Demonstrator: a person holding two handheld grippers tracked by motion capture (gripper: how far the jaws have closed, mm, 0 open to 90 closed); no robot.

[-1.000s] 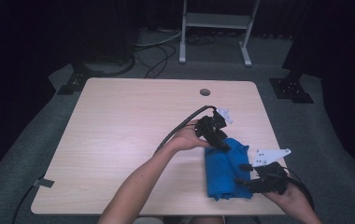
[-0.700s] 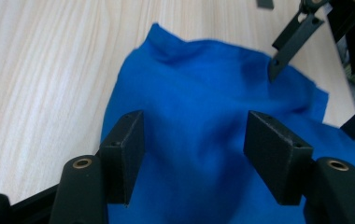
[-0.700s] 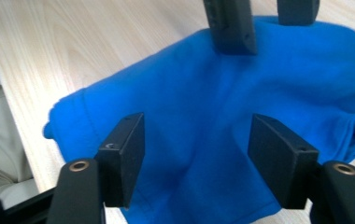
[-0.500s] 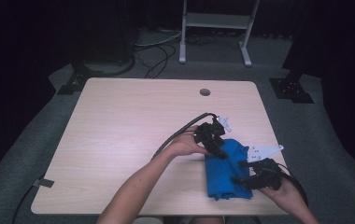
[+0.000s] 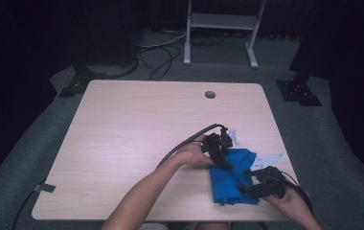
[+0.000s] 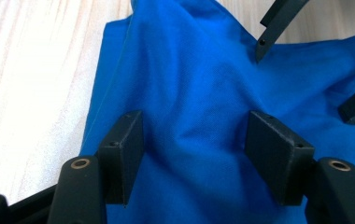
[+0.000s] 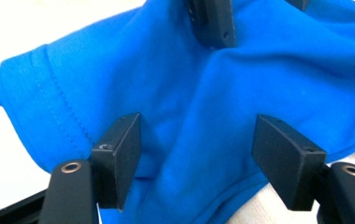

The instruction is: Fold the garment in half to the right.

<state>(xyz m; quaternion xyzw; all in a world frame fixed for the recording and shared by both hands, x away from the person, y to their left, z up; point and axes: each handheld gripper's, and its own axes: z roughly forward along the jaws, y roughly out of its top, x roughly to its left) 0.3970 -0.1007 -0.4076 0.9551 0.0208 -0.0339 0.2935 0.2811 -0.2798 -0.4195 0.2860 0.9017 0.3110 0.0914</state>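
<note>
Near the table's (image 5: 122, 124) right front corner lies the folded blue cloth (image 5: 233, 179). Left gripper (image 6: 192, 140) and right gripper (image 7: 196, 149), jaws just opened, straddle loose fabric unclamped. Lower both evenly, pinching only the top layer before closing.

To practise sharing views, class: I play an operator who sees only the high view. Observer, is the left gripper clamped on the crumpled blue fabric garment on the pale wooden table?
Observer: No. The left gripper stands open over the blue fabric garment; its pads do not press on it.
Operator: And the right gripper?
Observer: Open too. Its jaws have just been opening, and the fabric in the gap between them is not pinched.
Operator: Which part of the garment lies by it?
Observer: A stitched hem, just left of its jaws in the right gripper view.
</note>
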